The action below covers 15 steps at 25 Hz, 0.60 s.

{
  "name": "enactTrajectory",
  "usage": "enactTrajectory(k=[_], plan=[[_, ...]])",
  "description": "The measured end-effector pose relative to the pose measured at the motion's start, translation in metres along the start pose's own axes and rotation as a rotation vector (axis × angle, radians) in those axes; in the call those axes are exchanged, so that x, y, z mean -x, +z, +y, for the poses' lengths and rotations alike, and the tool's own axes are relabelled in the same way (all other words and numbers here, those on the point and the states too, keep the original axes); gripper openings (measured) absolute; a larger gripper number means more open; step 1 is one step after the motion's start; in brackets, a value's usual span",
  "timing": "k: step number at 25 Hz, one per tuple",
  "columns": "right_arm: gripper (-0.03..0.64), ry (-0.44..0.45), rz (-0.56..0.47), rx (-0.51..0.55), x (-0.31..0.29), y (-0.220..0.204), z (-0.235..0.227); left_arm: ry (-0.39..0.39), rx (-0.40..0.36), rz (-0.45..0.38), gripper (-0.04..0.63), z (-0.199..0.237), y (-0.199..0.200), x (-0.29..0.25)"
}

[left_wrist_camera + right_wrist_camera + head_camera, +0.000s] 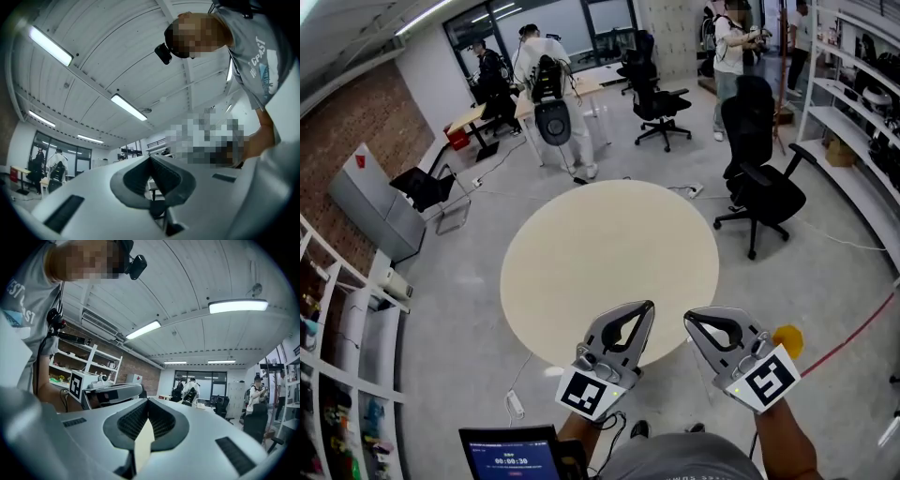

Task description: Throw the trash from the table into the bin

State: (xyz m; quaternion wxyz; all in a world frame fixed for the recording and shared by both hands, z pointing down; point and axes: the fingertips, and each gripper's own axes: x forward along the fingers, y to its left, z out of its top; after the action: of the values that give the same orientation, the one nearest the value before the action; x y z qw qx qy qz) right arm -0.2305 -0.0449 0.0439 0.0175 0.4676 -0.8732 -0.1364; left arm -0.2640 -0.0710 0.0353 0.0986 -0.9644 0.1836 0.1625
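The left claw and the right claw are held side by side on forearms rising from the bottom of the head view. Their tips tilt slightly upward over the near rim of the round cream-topped desk. Each claw is pressed together, pinching nothing.

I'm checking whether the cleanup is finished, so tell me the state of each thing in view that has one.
left gripper: shut, empty.
right gripper: shut, empty.
round table: upright, no trash visible on top.
timer screen: lit.
ceiling light: on.
black office chair: upright, unoccupied.
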Motion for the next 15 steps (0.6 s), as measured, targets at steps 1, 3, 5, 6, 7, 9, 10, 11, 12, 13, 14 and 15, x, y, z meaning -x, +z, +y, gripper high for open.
enactTrajectory(k=[1,3,5,6,7,9,10,11,12,13,14,15], plan=[[0.009,0.007,-0.004,-0.009,-0.001,0.002,0.005,0.016,-0.008,0.002,0.041,0.002,0.002,0.007],[0.009,0.009,0.003,-0.03,-0.002,0.003,0.013,0.036,-0.021,0.005,0.041,0.005,0.005,0.022],[0.009,0.009,0.015,-0.037,-0.008,0.004,0.022,0.05,-0.033,0.012,0.041,0.011,0.008,0.036],[0.009,0.014,0.02,-0.033,-0.014,0.003,0.028,0.056,-0.04,0.016,0.041,0.017,0.008,0.044],[0.009,0.023,0.028,-0.026,-0.02,0.002,0.035,0.061,-0.044,0.019,0.041,0.023,0.008,0.051],[0.008,0.042,0.056,-0.015,-0.033,-0.005,0.048,0.07,-0.042,0.014,0.041,0.034,0.008,0.062],[0.009,0.049,0.068,-0.013,-0.039,-0.008,0.054,0.075,-0.038,0.011,0.041,0.038,0.009,0.067],[0.008,0.054,0.068,-0.018,-0.046,-0.01,0.059,0.078,-0.036,0.01,0.041,0.041,0.009,0.072],[0.008,0.054,0.068,-0.026,-0.052,-0.01,0.065,0.08,-0.037,0.011,0.041,0.044,0.01,0.079],[0.008,0.054,0.073,-0.033,-0.058,-0.011,0.07,0.081,-0.039,0.015,0.041,0.047,0.011,0.085],[0.009,0.056,0.069,-0.036,-0.063,-0.011,0.075,0.081,-0.04,0.02,0.041,0.05,0.011,0.091],[0.008,0.061,0.06,-0.035,-0.067,-0.01,0.079,0.081,-0.041,0.024,0.041,0.053,0.011,0.096]])
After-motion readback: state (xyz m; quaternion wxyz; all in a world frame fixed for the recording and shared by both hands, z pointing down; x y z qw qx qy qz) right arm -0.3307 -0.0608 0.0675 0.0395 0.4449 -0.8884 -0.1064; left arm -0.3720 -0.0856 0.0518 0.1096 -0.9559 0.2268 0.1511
